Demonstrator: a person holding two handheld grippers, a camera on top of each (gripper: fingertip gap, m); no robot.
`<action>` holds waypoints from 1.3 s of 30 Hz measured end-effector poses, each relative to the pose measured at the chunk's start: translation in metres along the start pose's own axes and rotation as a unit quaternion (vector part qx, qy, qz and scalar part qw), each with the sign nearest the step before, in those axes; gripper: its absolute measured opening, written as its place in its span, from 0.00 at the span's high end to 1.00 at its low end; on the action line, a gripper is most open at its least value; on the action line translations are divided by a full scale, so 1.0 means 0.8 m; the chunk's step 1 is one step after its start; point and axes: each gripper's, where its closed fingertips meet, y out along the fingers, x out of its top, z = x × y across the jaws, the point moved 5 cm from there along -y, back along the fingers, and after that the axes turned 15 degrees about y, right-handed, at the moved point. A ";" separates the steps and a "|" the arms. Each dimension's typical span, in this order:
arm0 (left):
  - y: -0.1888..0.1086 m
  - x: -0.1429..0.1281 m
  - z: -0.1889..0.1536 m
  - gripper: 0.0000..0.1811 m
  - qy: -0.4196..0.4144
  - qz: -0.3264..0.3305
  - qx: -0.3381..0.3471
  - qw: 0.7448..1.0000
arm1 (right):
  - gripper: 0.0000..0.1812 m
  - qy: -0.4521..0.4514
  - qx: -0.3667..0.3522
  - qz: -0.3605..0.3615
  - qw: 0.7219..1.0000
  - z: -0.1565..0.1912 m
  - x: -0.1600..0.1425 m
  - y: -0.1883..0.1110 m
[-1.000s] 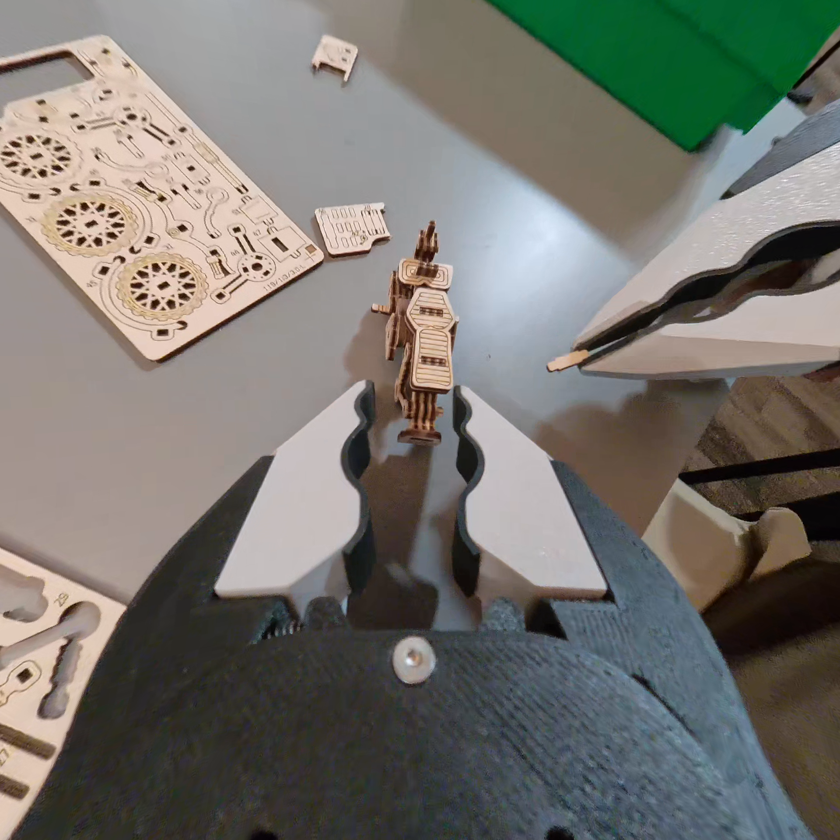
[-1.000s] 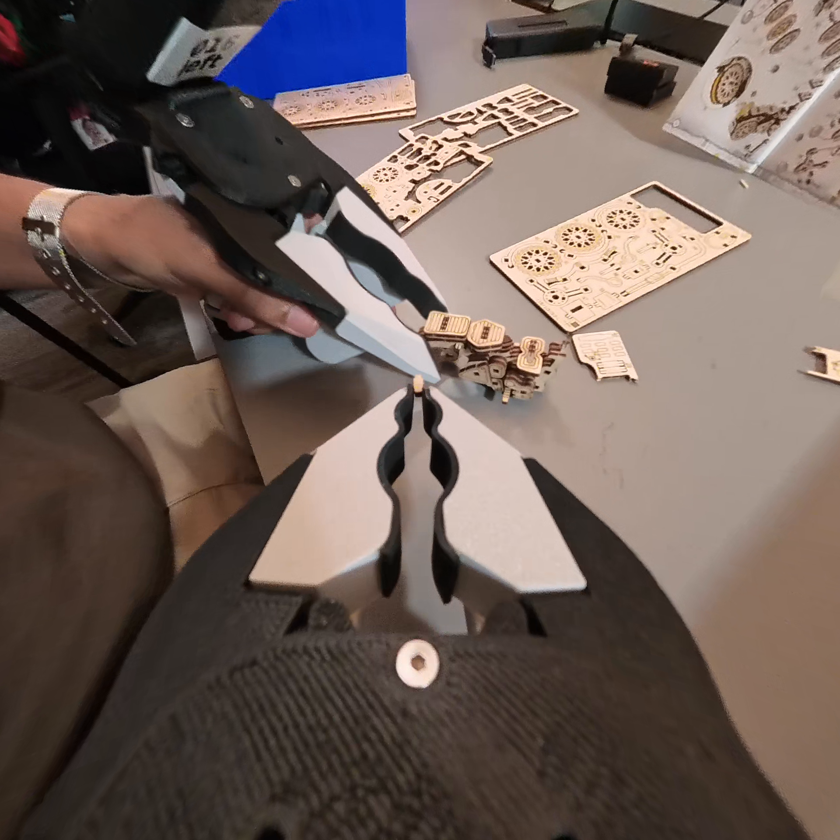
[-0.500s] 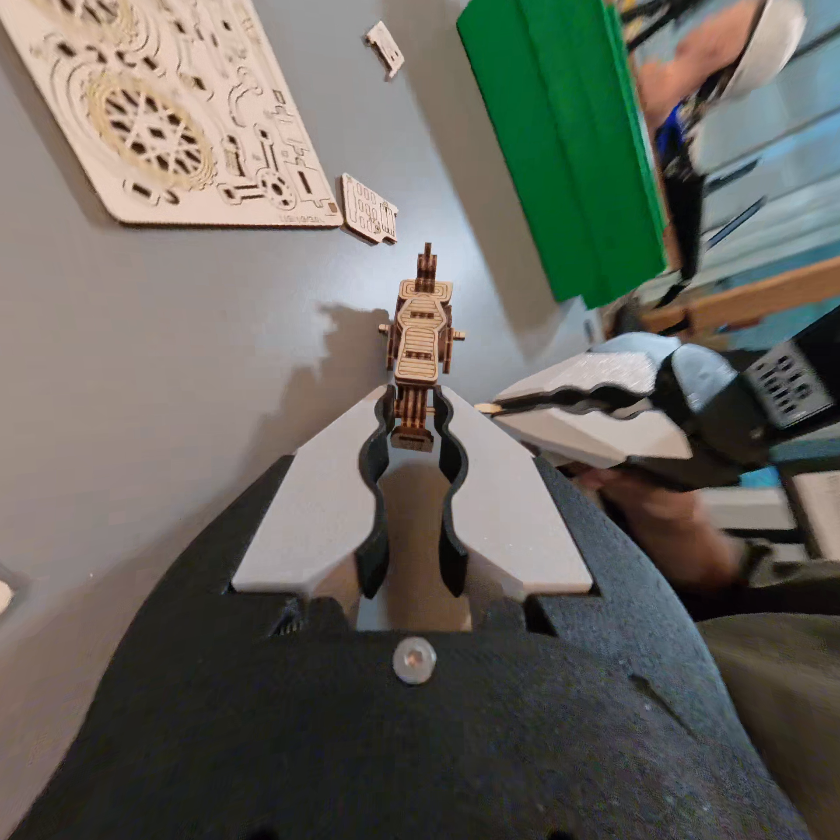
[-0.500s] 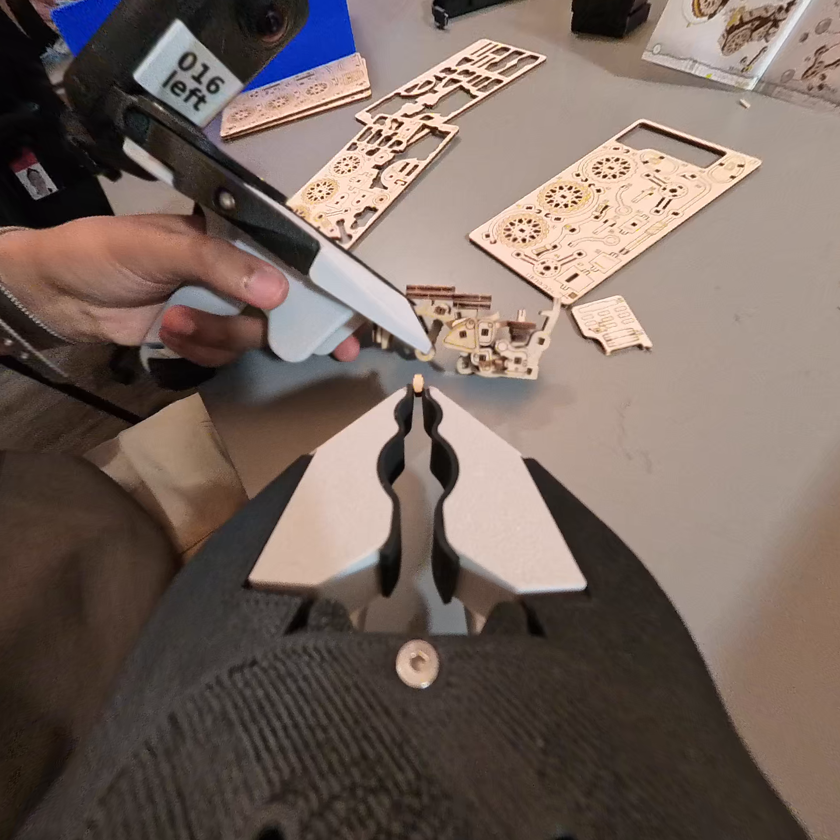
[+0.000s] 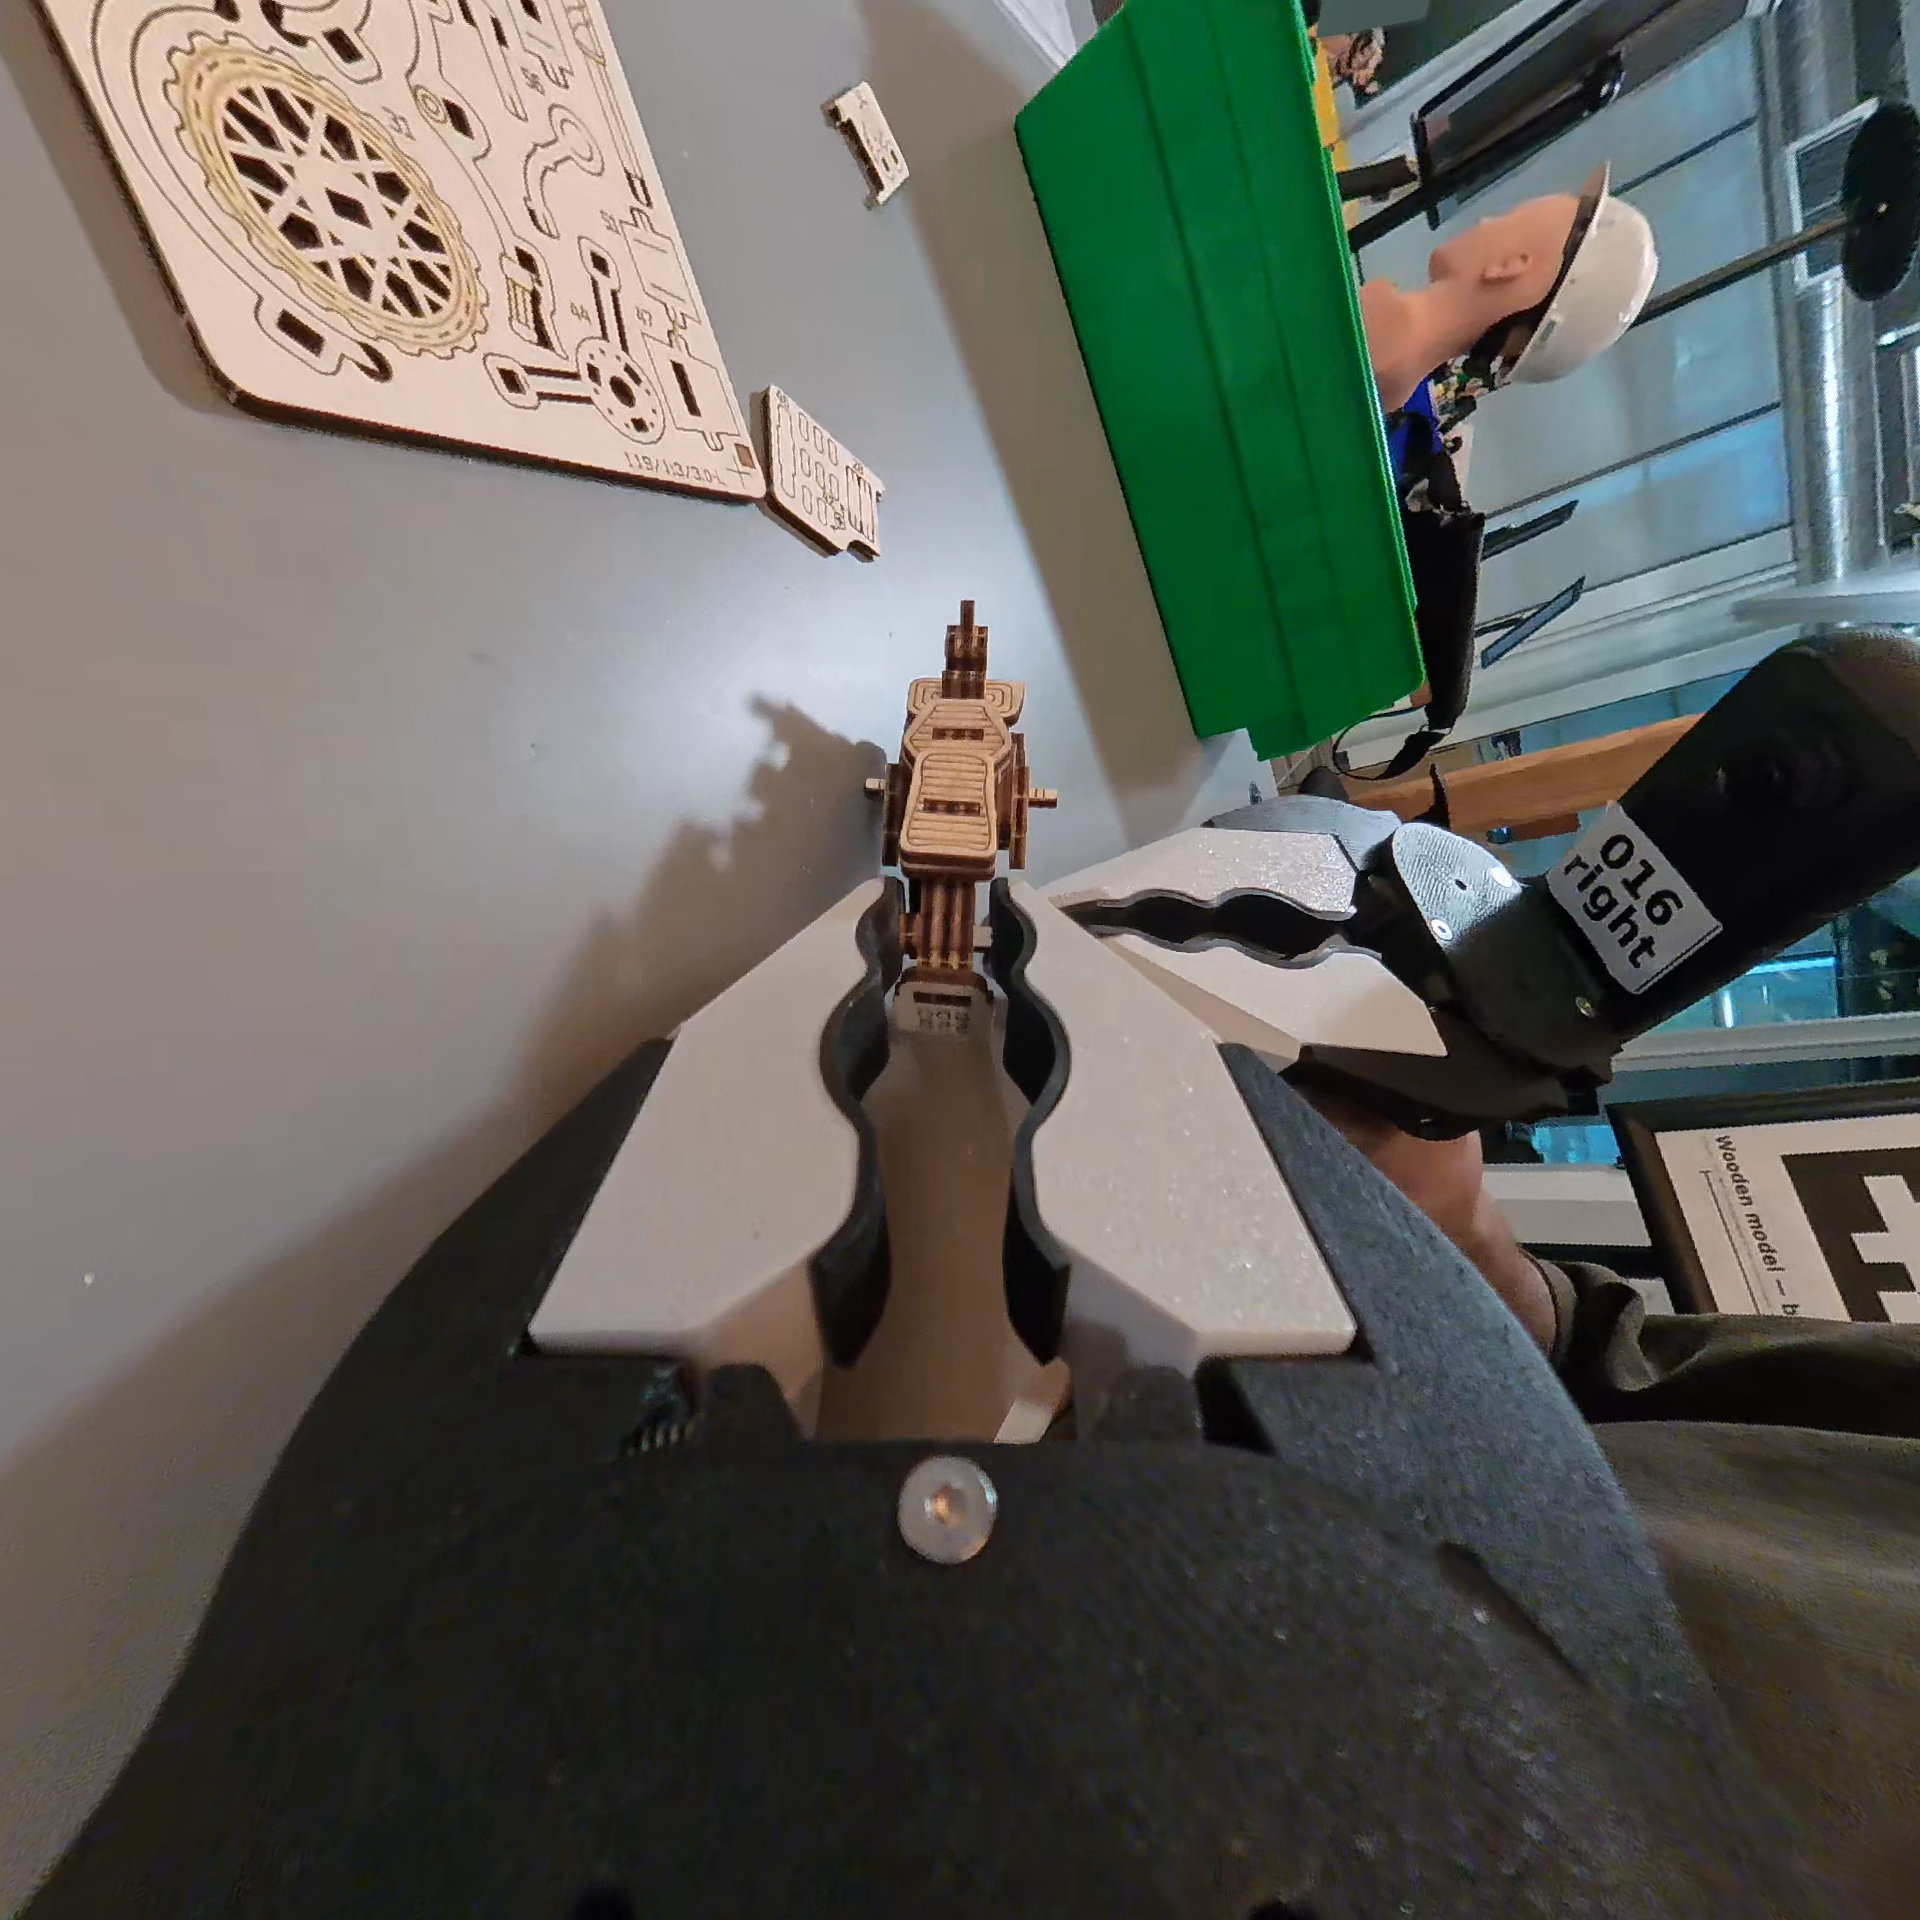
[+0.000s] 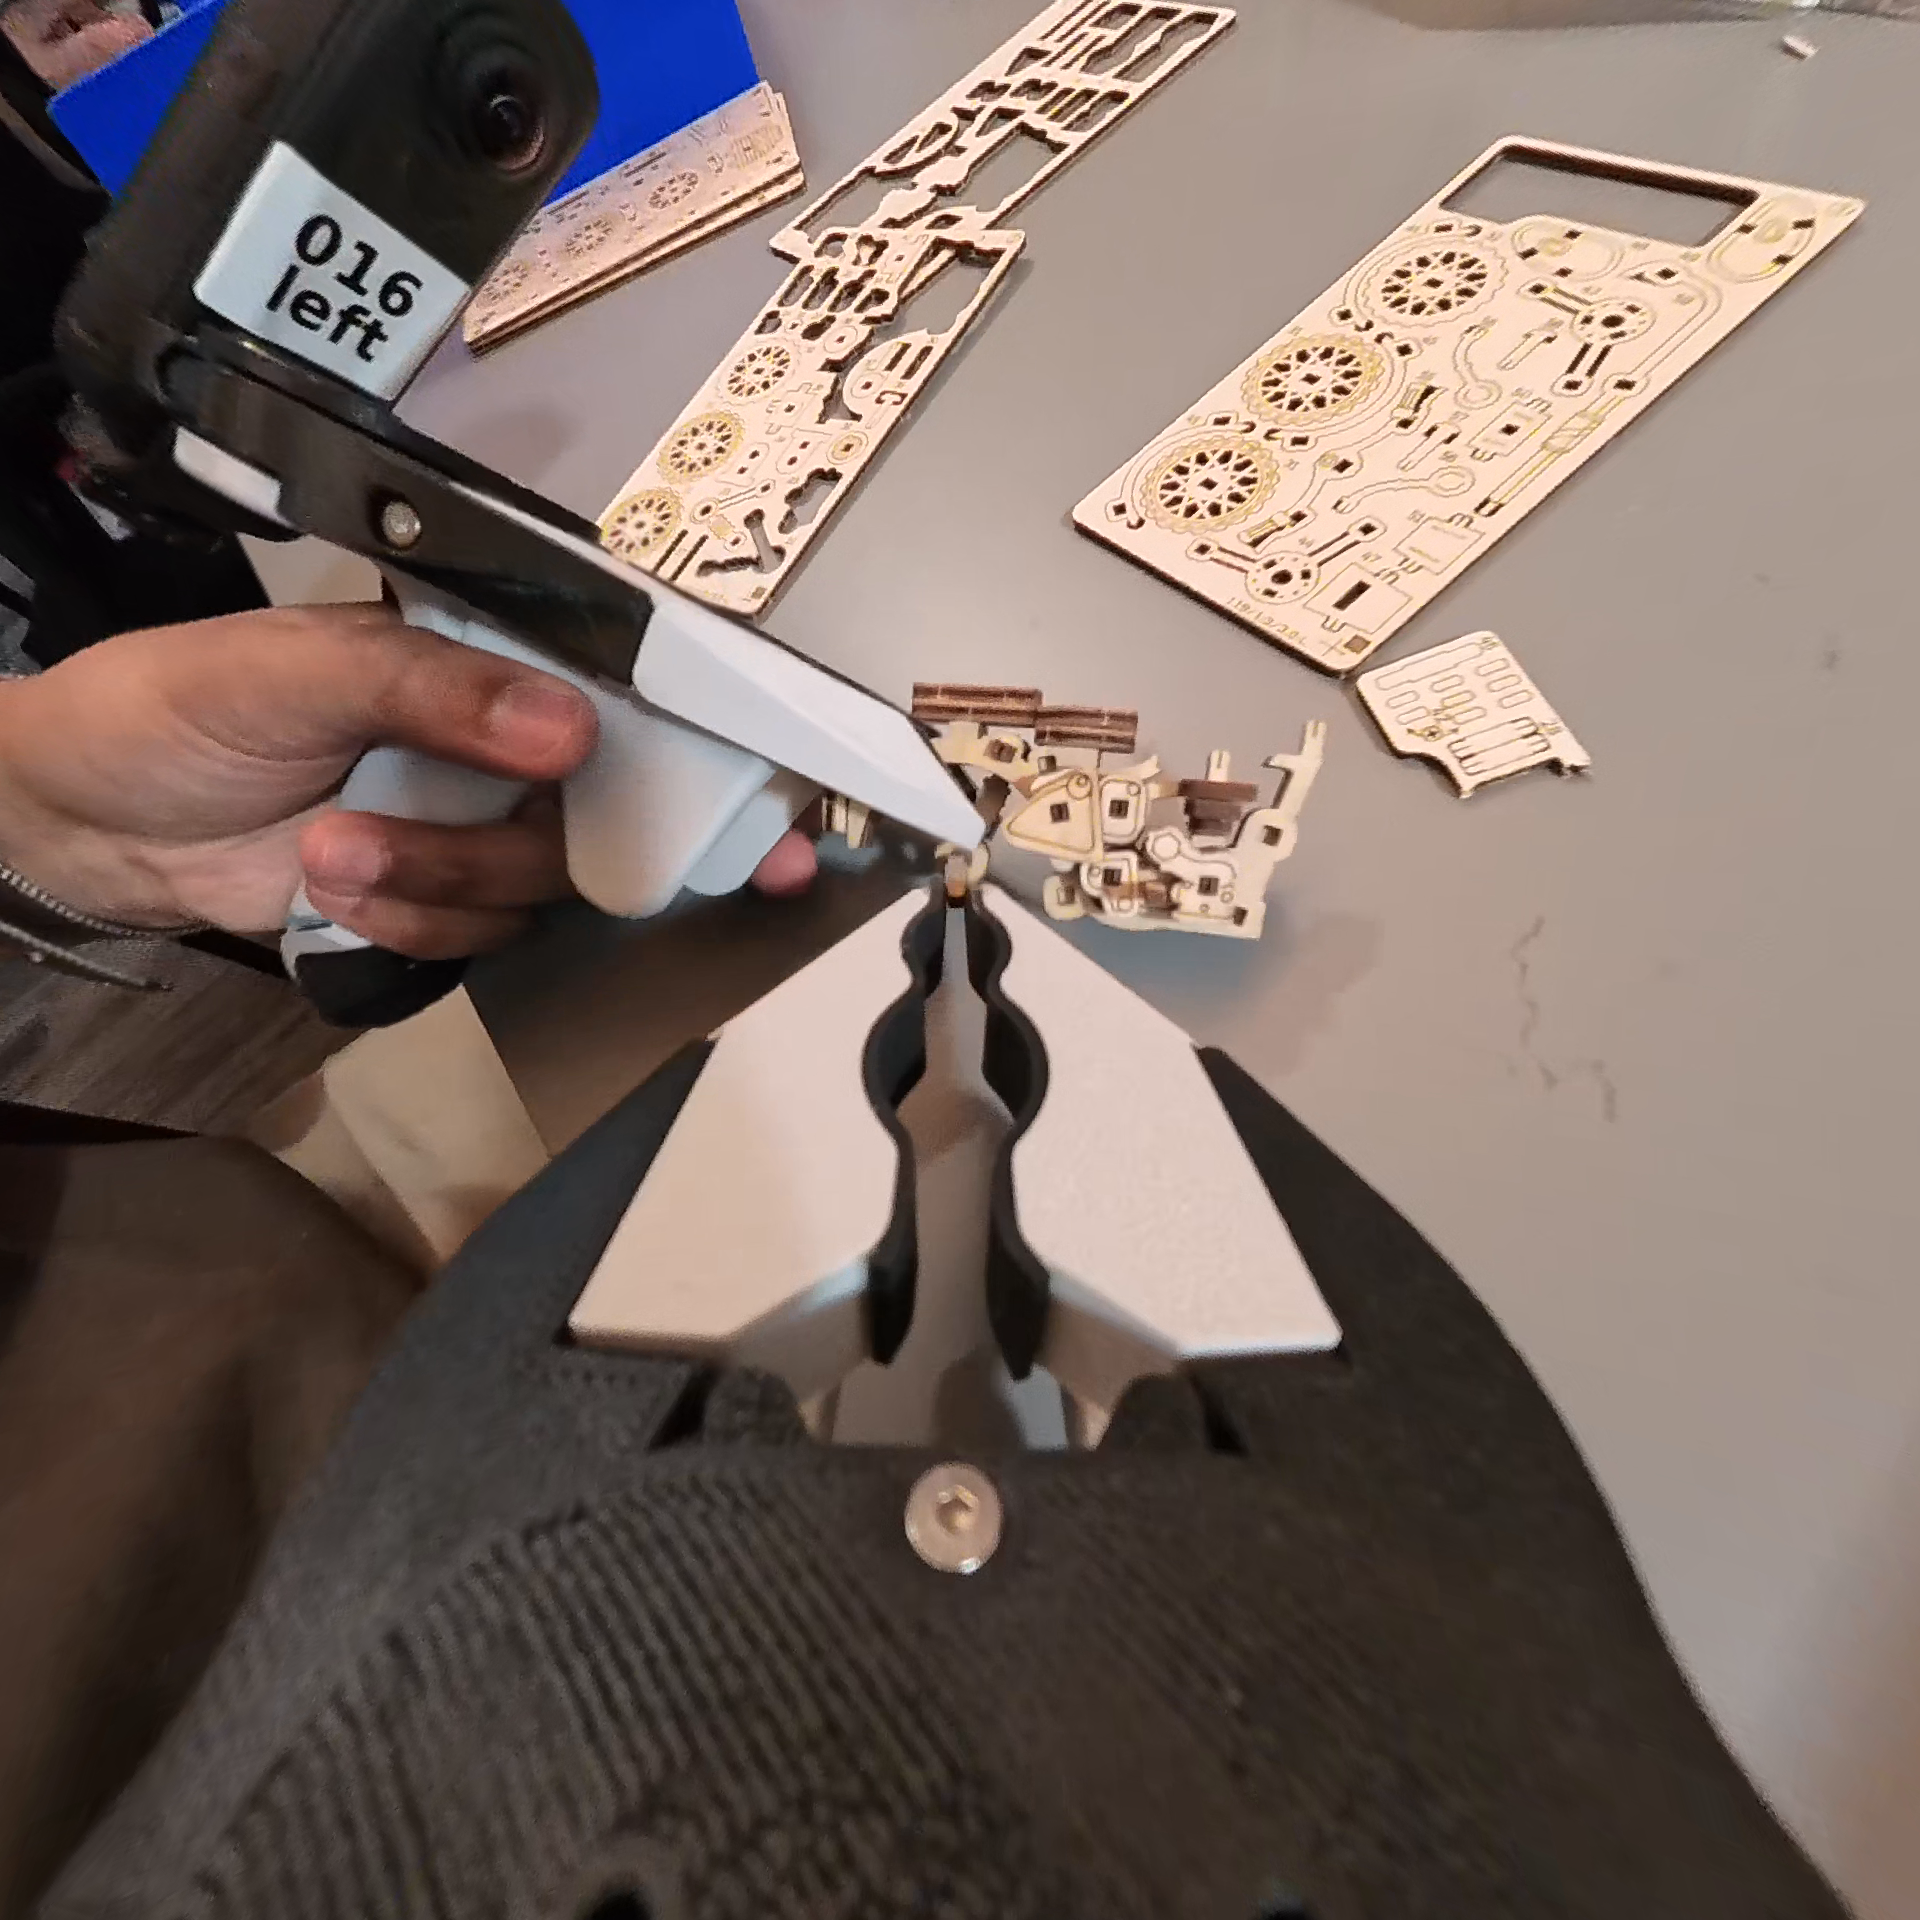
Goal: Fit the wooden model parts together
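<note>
A half-built wooden model (image 5: 961, 800) with two slatted seats is held by its rear end in my left gripper (image 5: 940, 920), which is shut on it and rolled on its side. In the right wrist view the model (image 6: 1132, 831) hangs just above the grey table (image 6: 1558, 1039). My right gripper (image 6: 954, 902) is shut on a small wooden peg (image 6: 954, 886), and the peg's tip touches the model's rear end beside the left gripper (image 6: 935, 805). In the left wrist view the right gripper (image 5: 1070, 906) comes in from the right, and its peg is hidden behind my left finger.
A full parts sheet (image 6: 1455, 395) lies beyond the model, with a small loose panel (image 6: 1470, 727) beside it. Punched-out sheets (image 6: 831, 395) and a stack of sheets (image 6: 644, 239) lie at the far left. A green box (image 5: 1216, 364) stands past the table's far side. A hand (image 6: 260, 748) grips the left handle. My two grippers' fingertips are within a few centimetres of each other.
My left gripper closed on the model's rear end, rolled on its side and raised the model. My right gripper moved its peg forward until it meets the model.
</note>
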 end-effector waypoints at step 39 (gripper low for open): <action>-0.009 -0.020 -0.010 0.92 0.091 0.076 -0.053 0.991 | 0.99 -0.031 0.029 0.051 0.998 -0.002 -0.010 0.000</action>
